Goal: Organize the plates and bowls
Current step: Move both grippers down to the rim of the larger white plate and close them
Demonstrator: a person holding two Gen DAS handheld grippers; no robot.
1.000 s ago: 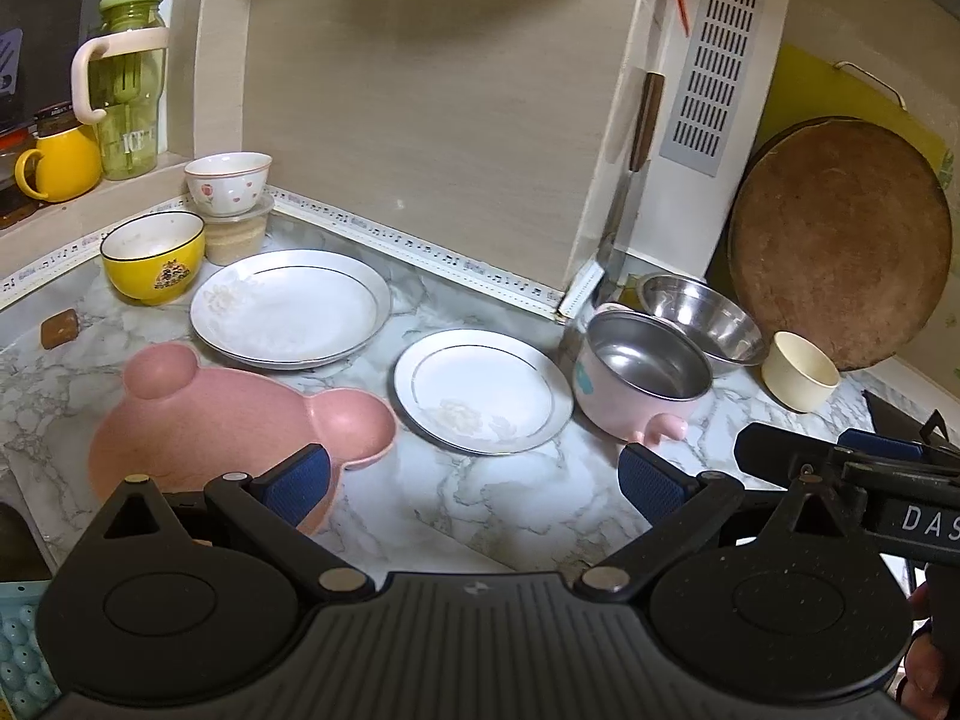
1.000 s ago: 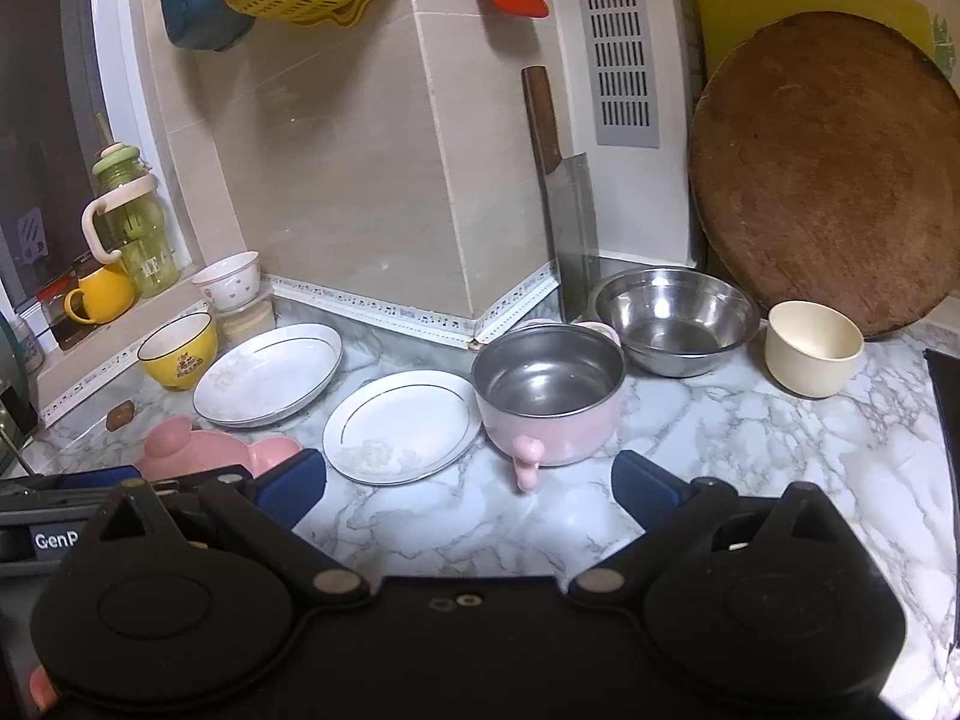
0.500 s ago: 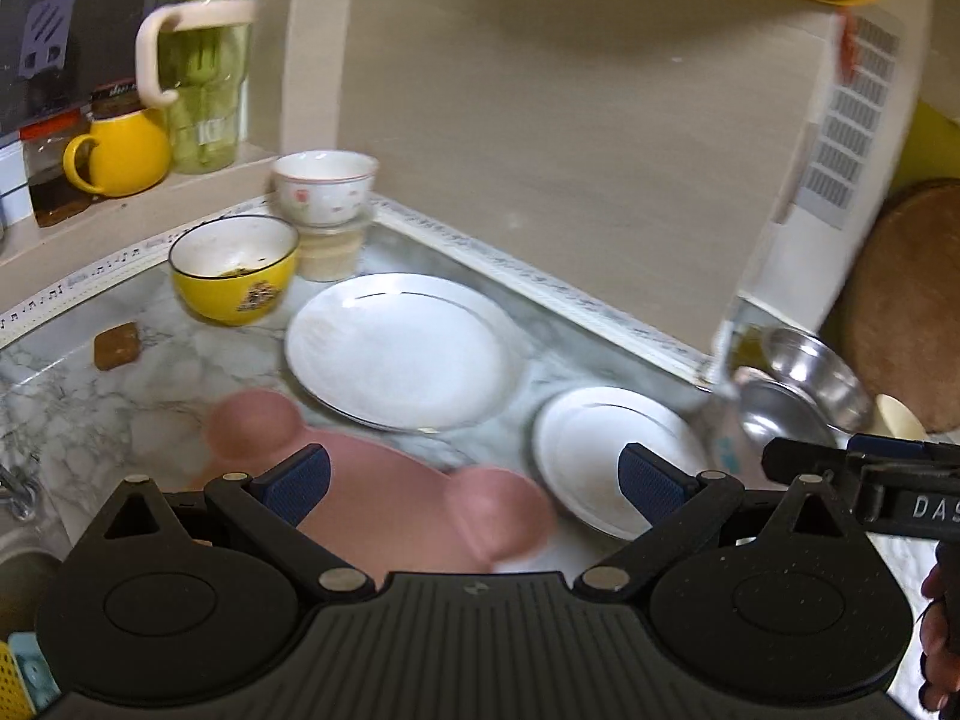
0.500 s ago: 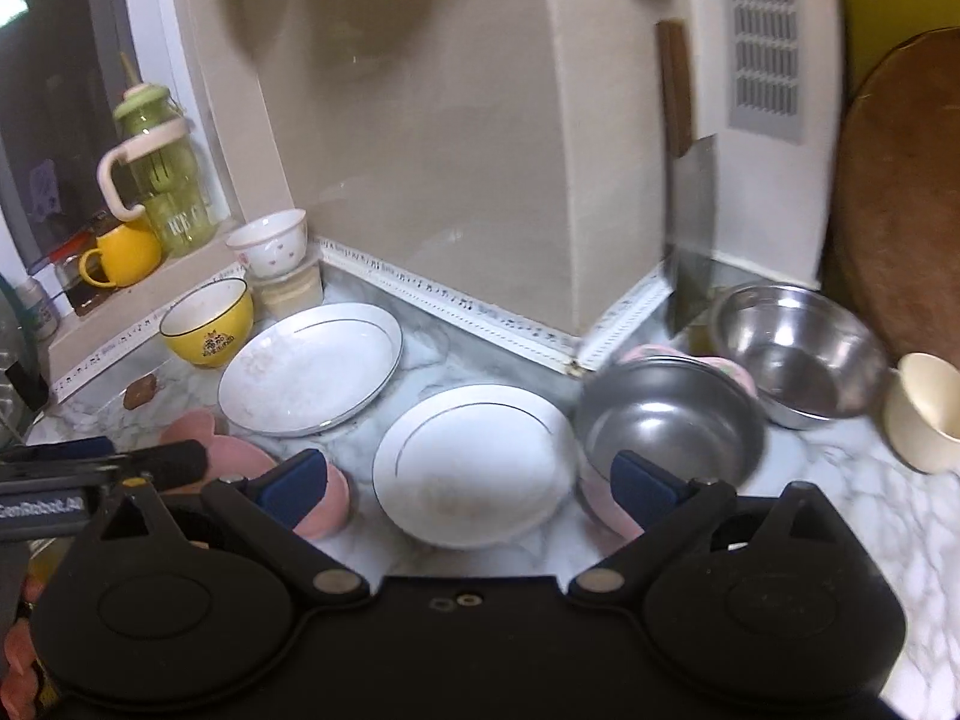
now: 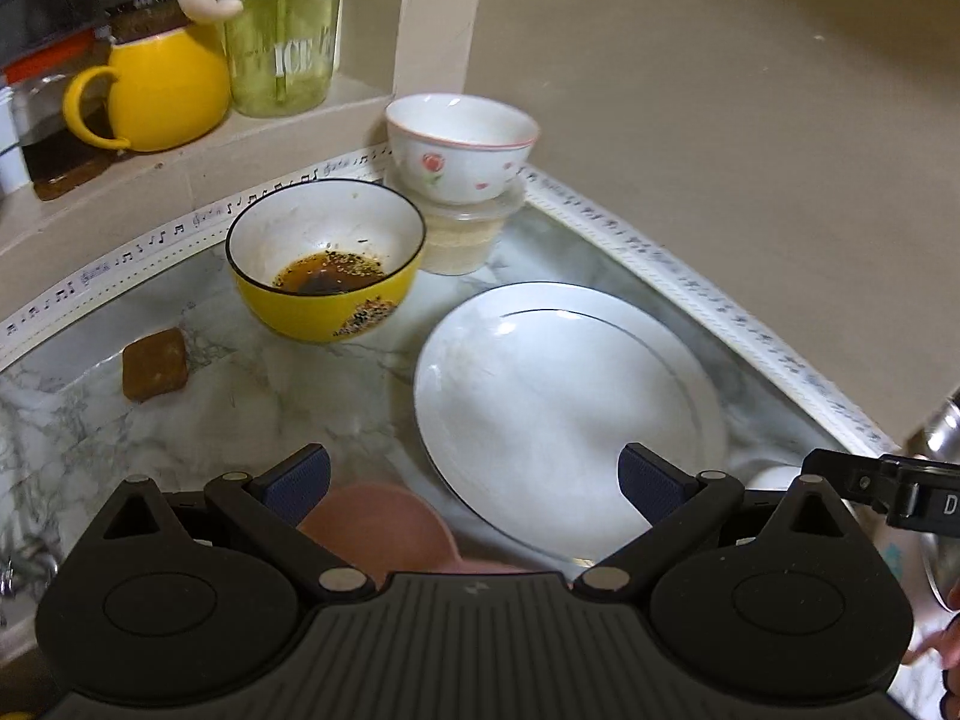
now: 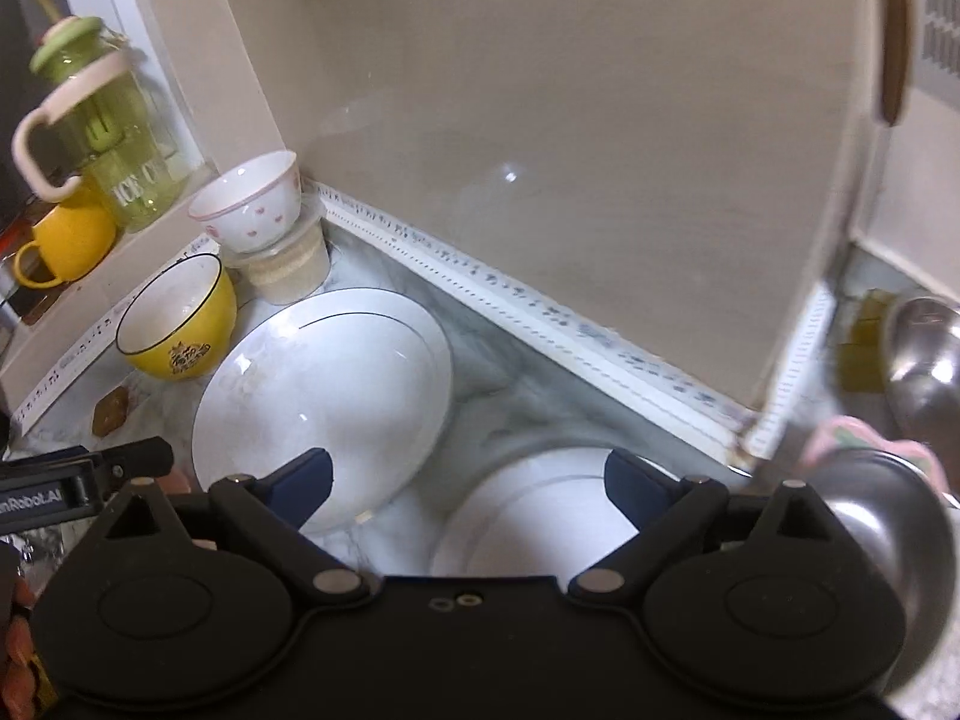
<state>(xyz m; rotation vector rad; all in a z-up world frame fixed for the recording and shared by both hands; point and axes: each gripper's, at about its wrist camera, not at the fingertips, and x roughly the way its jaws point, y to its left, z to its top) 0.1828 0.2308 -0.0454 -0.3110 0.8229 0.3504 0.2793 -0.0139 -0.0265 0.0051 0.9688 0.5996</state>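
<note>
Hovering low over the marble counter [image 5: 252,396], the left gripper [image 5: 474,480] has its jaws spread wide with nothing between them. Compared with a second ago, both cameras have pushed forward and to the left, so the back corner now fills the views. The large white plate [image 5: 564,414] lies flat on the counter, partly under the left gripper's right finger in the left wrist view. A yellow bowl [image 5: 327,258] with dark residue in its bottom stands just beside the plate, to its upper left, and a white flowered bowl [image 5: 459,147] sits on top of a clear plastic tub [image 5: 462,234] in the corner. The pink bear-shaped plate [image 5: 378,522], fully visible a second earlier, now shows only as a rounded ear between the left fingers, close under the gripper. A small brown block [image 5: 155,363] lies on the counter left of the yellow bowl. On the ledge behind stand a yellow mug [image 5: 156,96] and a green bottle [image 5: 282,30].

The right gripper [image 6: 468,480] also holds its jaws wide apart and empty. Its view shows the small white plate [image 6: 528,516] directly beneath and between its fingers, blurred by motion, where earlier it lay well ahead. The pink-rimmed steel pot [image 6: 882,516] and the steel bowl [image 6: 924,348], earlier central, have slid to the right edge.
</note>
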